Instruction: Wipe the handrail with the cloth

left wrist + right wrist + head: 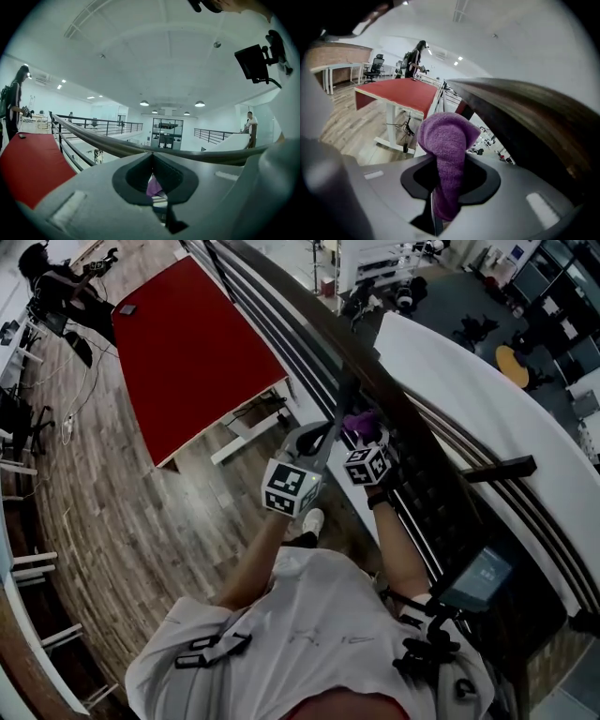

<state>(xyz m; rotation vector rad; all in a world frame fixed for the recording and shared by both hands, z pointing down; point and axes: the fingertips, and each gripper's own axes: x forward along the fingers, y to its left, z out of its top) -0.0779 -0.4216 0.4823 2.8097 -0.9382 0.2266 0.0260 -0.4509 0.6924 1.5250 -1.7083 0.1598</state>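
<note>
right claw pinched nearly shut on the purple cloth, which bulges out over its tips. handrail runs close above and right of it; contact unclear. left claw tips together, nothing gripped, handrail crossing just above. red table beyond, left.

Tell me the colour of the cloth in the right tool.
The cloth is purple; the right gripper view shows it best.

No legible text, brand, number or sign in any view. The left marker cube and right marker cube carry black-and-white square patterns only, without lettering. The small screen shows content too small to read.
</note>
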